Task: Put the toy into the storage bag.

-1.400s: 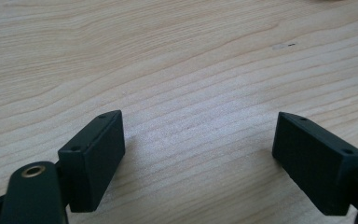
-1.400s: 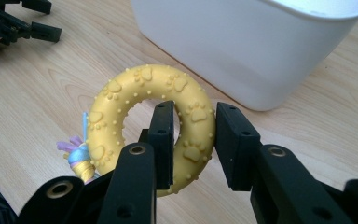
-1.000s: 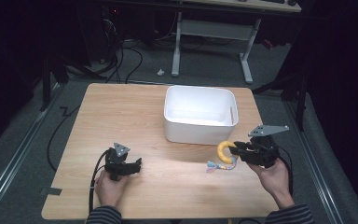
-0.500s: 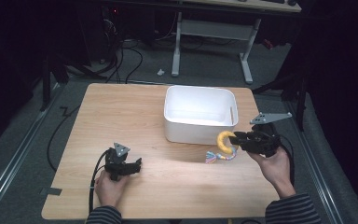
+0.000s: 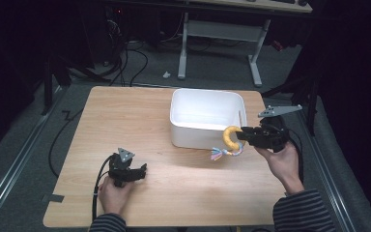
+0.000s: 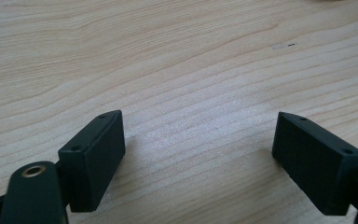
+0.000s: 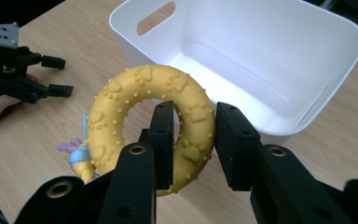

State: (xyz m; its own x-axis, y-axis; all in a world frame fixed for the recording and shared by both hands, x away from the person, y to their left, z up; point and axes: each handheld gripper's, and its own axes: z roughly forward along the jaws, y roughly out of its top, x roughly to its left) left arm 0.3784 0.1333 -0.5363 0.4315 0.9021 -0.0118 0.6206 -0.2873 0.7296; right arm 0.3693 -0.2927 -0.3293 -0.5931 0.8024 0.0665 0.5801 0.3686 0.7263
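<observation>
From above, my right hand-held gripper [image 5: 241, 135] is clamping a yellow ring toy [image 5: 230, 137] beside the glossy white plastic bin [image 5: 206, 136], above the wooden surface [image 5: 125, 121]. My left hand-held gripper [image 6: 200, 161] is resting with jaws apart over pale wood grain. Its camera is showing the toy [image 7: 151, 116] as knobbly rubber embossed with paw prints, trailing a pastel rope knot [image 7: 80, 156].

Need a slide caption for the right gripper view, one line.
Right gripper shut on yellow ring toy, its rope tail hanging, at the rim of the white bin.

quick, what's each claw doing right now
Left claw: open, holding nothing, low over the table.
Right claw: shut on the yellow ring toy.
</observation>
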